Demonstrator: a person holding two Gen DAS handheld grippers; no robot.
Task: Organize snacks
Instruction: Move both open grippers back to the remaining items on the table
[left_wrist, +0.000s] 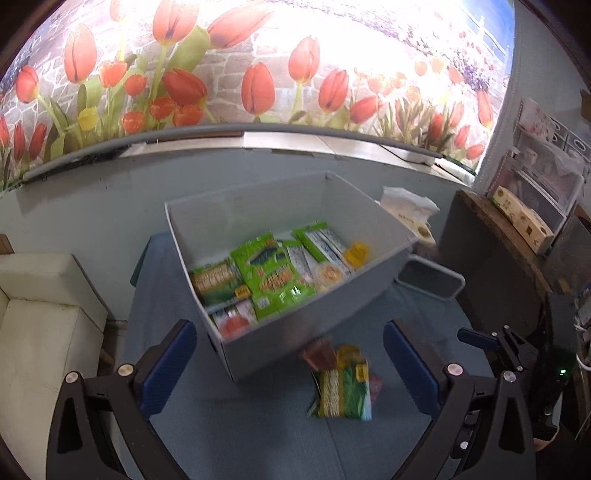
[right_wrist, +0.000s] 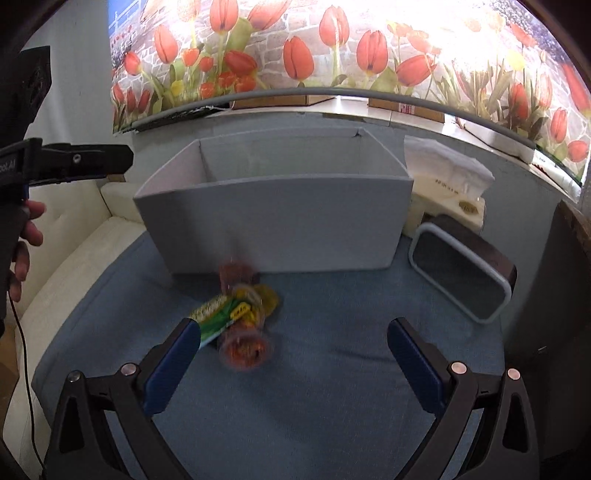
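A grey box (left_wrist: 373, 258) stands on the blue cloth (left_wrist: 258, 424) and holds several green snack packets (left_wrist: 271, 275), a yellow cup (left_wrist: 356, 254) and other snacks. In front of the box lies a small blurred pile: a green and yellow packet (left_wrist: 345, 391) with small jelly cups (left_wrist: 319, 354). My left gripper (left_wrist: 290, 356) hangs open above the cloth, the pile between its fingers but lower down. My right gripper (right_wrist: 290, 354) is open too, close over the same packet (right_wrist: 221, 314) and a red jelly cup (right_wrist: 244, 349), untouched. The left gripper's side (right_wrist: 74, 162) shows at the right wrist view's left edge.
A white cushioned seat (left_wrist: 37, 332) borders the cloth on the left. A small framed mirror (right_wrist: 458, 275) and a white tissue box (right_wrist: 447, 184) stand to the box's right. A dark shelf (left_wrist: 517, 236) with boxes fills the right. A tulip mural (left_wrist: 258, 74) covers the wall behind.
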